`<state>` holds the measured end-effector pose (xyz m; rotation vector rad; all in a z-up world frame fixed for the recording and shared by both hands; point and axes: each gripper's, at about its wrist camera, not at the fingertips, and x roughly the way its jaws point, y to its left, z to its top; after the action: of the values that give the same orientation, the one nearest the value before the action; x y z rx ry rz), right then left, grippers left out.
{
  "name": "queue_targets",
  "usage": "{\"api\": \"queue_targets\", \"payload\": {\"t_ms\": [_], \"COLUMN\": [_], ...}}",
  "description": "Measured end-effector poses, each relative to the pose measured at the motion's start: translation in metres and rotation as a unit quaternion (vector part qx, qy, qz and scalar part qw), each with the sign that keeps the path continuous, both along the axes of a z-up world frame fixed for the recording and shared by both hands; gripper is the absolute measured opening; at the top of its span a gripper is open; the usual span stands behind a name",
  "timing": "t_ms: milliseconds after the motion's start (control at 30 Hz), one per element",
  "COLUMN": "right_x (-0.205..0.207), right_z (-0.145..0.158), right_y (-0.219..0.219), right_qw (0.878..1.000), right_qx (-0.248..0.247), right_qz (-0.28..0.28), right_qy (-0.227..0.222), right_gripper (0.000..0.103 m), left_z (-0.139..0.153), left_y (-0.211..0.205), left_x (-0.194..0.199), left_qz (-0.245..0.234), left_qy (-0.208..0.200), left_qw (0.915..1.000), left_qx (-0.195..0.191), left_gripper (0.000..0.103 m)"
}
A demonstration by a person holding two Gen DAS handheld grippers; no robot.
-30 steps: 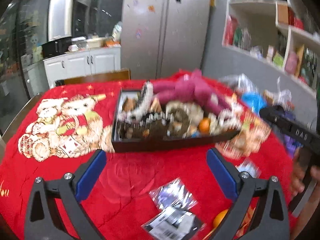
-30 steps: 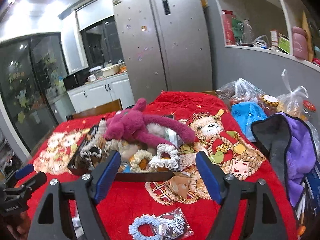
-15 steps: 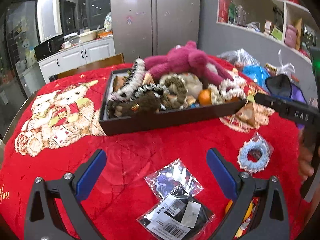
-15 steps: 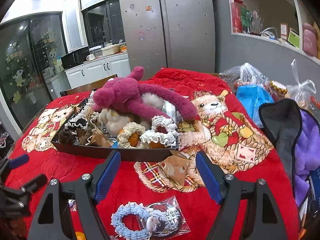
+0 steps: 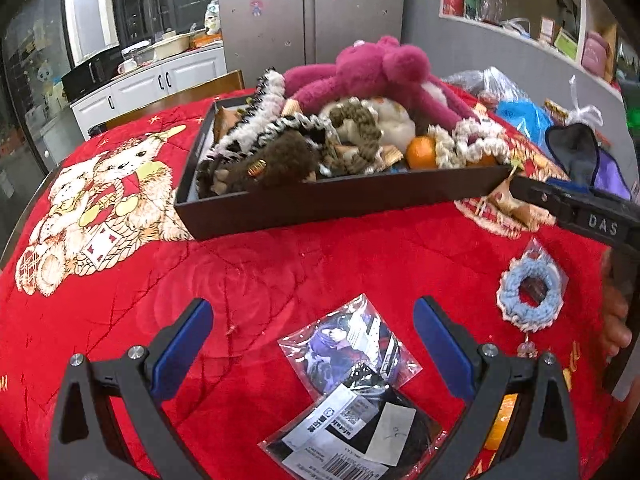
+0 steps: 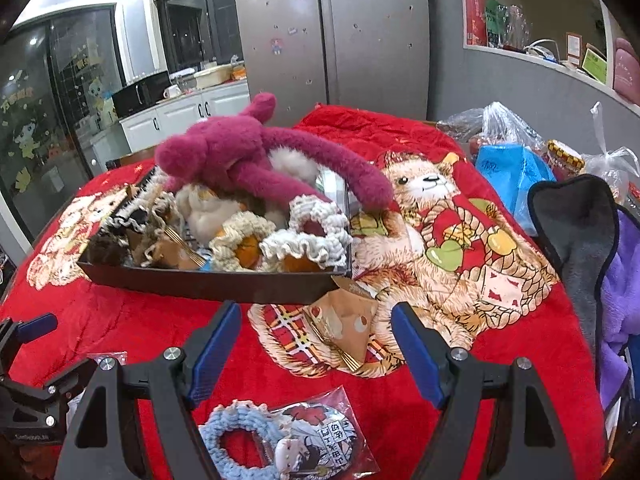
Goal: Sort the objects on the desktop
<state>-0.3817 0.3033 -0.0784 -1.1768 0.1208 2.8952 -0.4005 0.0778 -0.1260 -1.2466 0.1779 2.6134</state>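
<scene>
A dark tray on the red tablecloth is heaped with scrunchies, oranges and a magenta plush toy; the same tray shows in the right wrist view. My left gripper is open above a clear badge packet and a black bagged item. My right gripper is open over a brown paper packet, with a blue scrunchie and a badge packet just below it. That blue scrunchie lies right of my left gripper.
Plastic bags and a blue bag crowd the table's far right. A grey and purple cloth hangs at the right edge. An orange sits behind my left gripper's right finger. A fridge and kitchen cabinets stand beyond the table.
Both grippers have sunk toward the table and tilted down. The tray looms larger, and the packets and blue scrunchie have come further into view. Jaws stayed open.
</scene>
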Motion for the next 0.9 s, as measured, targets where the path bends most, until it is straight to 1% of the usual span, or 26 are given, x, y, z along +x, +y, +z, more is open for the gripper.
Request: {"api": "queue_targets", "payload": {"t_ms": [200, 267, 400, 533, 567, 600, 667, 700, 767, 833, 867, 900], "right_x": [-0.011, -0.014, -0.02, -0.03, -0.029, -0.028, -0.028, -0.028, -0.027, -0.027, -0.027, -0.027], "right_z": [-0.016, -0.021, -0.031, -0.047, -0.045, -0.043, -0.044, -0.044, -0.043, -0.043, -0.043, -0.043], "right_y": [0.005, 0.006, 0.008, 0.003, 0.001, 0.0, -0.003, -0.003, -0.003, -0.003, -0.003, -0.003], "right_qw": [1.0, 0.999, 0.999, 0.997, 0.997, 0.997, 0.997, 0.997, 0.997, 0.998, 0.998, 0.998], "right_qx": [0.006, 0.01, 0.013, 0.031, 0.037, 0.037, 0.039, 0.041, 0.041, 0.041, 0.041, 0.041], "right_qz": [-0.009, -0.012, -0.014, -0.014, -0.013, -0.01, -0.005, -0.005, -0.006, -0.007, -0.008, -0.006], "right_qy": [-0.024, -0.032, -0.045, -0.07, -0.065, -0.06, -0.062, -0.061, -0.058, -0.057, -0.057, -0.056], "right_gripper": [0.079, 0.079, 0.079, 0.079, 0.076, 0.07, 0.065, 0.058, 0.052, 0.05, 0.046, 0.043], "left_z": [-0.016, -0.026, -0.029, -0.03, -0.03, -0.03, -0.029, -0.028, -0.026, -0.024, -0.023, -0.023], "left_y": [0.009, 0.01, 0.005, 0.004, 0.004, 0.005, 0.006, 0.007, 0.011, 0.016, 0.018, 0.021], "left_x": [-0.005, -0.009, -0.014, -0.014, -0.013, -0.012, -0.011, -0.01, -0.006, -0.002, 0.0, 0.002], "left_qz": [-0.001, 0.002, 0.005, 0.006, 0.006, 0.005, -0.001, -0.005, -0.015, -0.027, -0.031, -0.036], "left_qy": [-0.018, -0.03, -0.045, -0.044, -0.042, -0.041, -0.04, -0.038, -0.028, -0.018, -0.012, -0.008], "left_qw": [0.9996, 0.9991, 0.9989, 0.9989, 0.999, 0.999, 0.9992, 0.9993, 0.9994, 0.9993, 0.9992, 0.9991], "left_qx": [-0.022, -0.031, -0.011, -0.011, -0.013, -0.013, -0.008, -0.007, -0.013, -0.017, -0.021, -0.023], "left_gripper": [0.101, 0.101, 0.102, 0.102, 0.102, 0.101, 0.095, 0.091, 0.083, 0.07, 0.066, 0.06]}}
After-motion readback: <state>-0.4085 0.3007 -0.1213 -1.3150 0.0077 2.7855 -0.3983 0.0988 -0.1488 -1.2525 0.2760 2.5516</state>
